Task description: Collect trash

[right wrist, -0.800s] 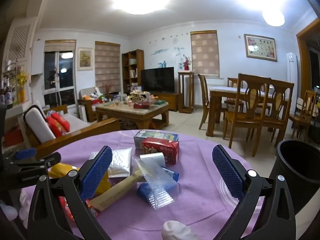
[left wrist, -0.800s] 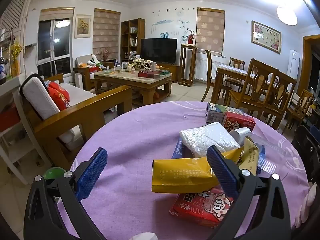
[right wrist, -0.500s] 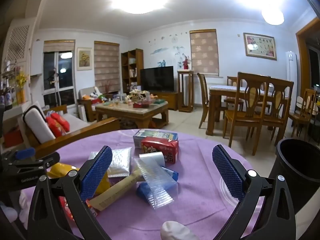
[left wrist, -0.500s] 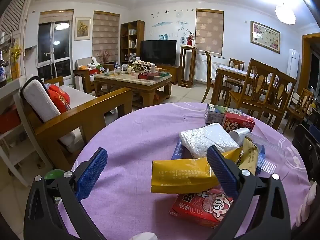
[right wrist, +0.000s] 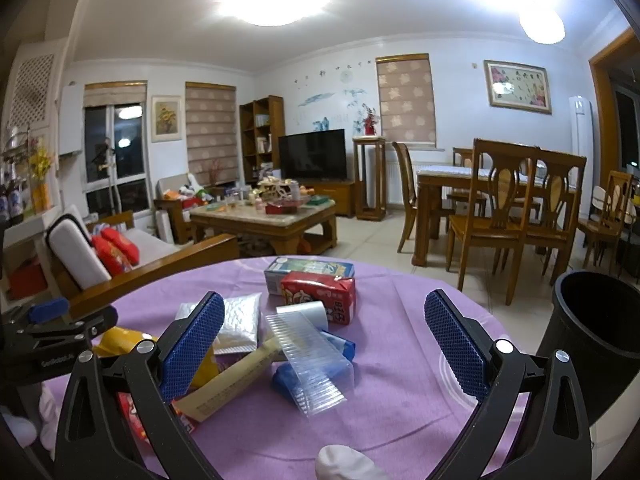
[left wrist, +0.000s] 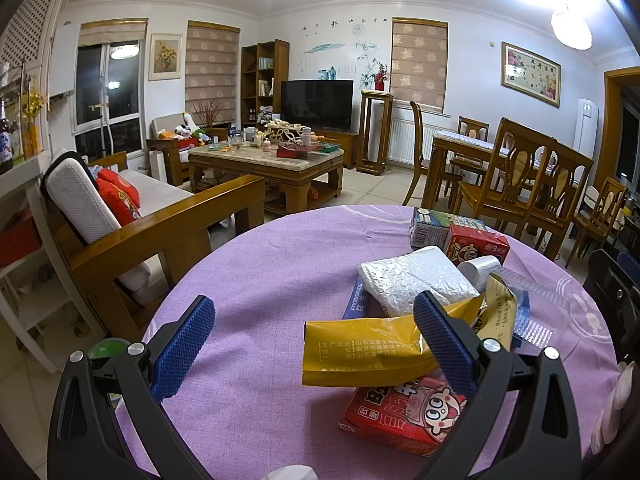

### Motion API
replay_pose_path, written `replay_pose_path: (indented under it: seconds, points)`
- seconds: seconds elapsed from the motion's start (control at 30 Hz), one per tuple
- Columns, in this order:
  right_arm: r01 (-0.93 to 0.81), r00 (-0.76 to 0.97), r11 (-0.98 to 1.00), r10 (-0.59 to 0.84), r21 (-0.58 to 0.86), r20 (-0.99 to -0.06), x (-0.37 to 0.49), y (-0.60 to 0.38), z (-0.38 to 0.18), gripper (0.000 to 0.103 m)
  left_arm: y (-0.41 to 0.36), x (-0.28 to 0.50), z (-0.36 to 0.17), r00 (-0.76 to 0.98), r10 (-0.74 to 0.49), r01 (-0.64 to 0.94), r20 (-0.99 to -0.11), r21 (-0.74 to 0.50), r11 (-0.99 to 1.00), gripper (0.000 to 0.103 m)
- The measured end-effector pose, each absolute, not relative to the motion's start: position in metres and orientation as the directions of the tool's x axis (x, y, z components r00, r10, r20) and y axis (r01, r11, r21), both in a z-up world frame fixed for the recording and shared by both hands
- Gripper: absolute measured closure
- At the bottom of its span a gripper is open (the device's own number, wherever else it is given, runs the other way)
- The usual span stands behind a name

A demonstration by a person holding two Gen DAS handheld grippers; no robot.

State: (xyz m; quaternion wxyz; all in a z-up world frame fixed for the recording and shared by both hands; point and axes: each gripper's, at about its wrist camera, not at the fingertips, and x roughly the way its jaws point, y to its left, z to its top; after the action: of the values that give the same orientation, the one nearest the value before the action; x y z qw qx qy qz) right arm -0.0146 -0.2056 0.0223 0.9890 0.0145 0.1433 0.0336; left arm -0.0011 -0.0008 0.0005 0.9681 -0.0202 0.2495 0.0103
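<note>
Trash lies heaped on a round table with a purple cloth point(left wrist: 256, 280) point(right wrist: 400, 412). Nearest in the left wrist view are a yellow bag point(left wrist: 360, 350), a red cartoon pack point(left wrist: 400, 412) under it and a silver foil pouch point(left wrist: 408, 276). My left gripper point(left wrist: 312, 344) stands open above the table's near side, its right finger overlapping the yellow bag. In the right wrist view a clear ribbed plastic tray point(right wrist: 312, 360), a red carton point(right wrist: 320, 294) and a blue-green carton point(right wrist: 308, 270) lie ahead. My right gripper point(right wrist: 324, 344) is open, nothing between its fingers.
A black bin point(right wrist: 596, 340) stands at the table's right edge. A wooden sofa with red cushions point(left wrist: 120, 216) is to the left, a coffee table point(left wrist: 272, 160) beyond, dining chairs point(left wrist: 532, 184) at the right. The left gripper's body point(right wrist: 52, 328) shows at the left of the right wrist view.
</note>
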Motion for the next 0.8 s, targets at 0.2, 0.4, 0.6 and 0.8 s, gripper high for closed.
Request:
replay_pose_path:
  seconds: [0.2, 0.4, 0.6, 0.8]
  points:
    - [-0.062, 0.956, 0.997, 0.072, 0.042, -0.285, -0.0144, -0.2041, 0.0205, 0.004, -0.0007, -0.0012, 0.0004, 0.875, 0.01, -0.03, -0.483, -0.034, 0.999, 0.005]
    - [-0.062, 0.955, 0.997, 0.072, 0.046, -0.288, -0.014, -0.2045, 0.0206, 0.004, -0.0005, -0.0003, 0.0055, 0.875, 0.009, -0.03, -0.483, -0.035, 0.999, 0.005]
    - [-0.062, 0.954, 0.997, 0.074, 0.05, -0.29, -0.0137, -0.205, 0.0202, 0.004, -0.0005, -0.0004, 0.0055, 0.876, 0.009, -0.03, -0.482, -0.036, 0.999, 0.005]
    - [-0.061, 0.954, 0.997, 0.073, 0.052, -0.291, -0.0135, -0.2062, 0.0188, 0.004, -0.0004, -0.0007, 0.0057, 0.876, 0.009, -0.03, -0.482, -0.036, 0.999, 0.005]
